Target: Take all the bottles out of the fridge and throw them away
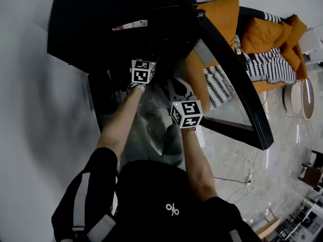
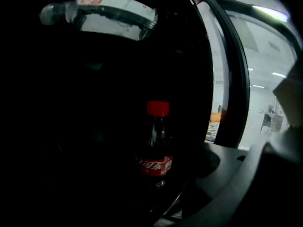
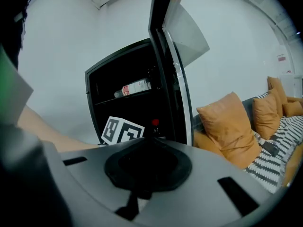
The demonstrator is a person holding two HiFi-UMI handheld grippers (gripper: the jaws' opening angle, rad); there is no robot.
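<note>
The right gripper (image 3: 150, 148) is clenched on nothing, hanging back outside the fridge (image 3: 91, 98). The left gripper (image 1: 145, 64) reaches into the dark interior with its jaws spread wide. A red-capped cola bottle (image 2: 156, 145) stands upright straight ahead of them, apart from them. Above and farther in, a clear plastic bottle (image 2: 109, 13) lies sideways on the upper shelf.

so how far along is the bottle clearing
Done: only the fridge door is open. In hand: nothing; the left claw is open, facing the upright cola bottle without touching it, and the right claw is shut, empty. Left: that cola bottle and the clear bottle lying higher up, both yet to come out.
</note>
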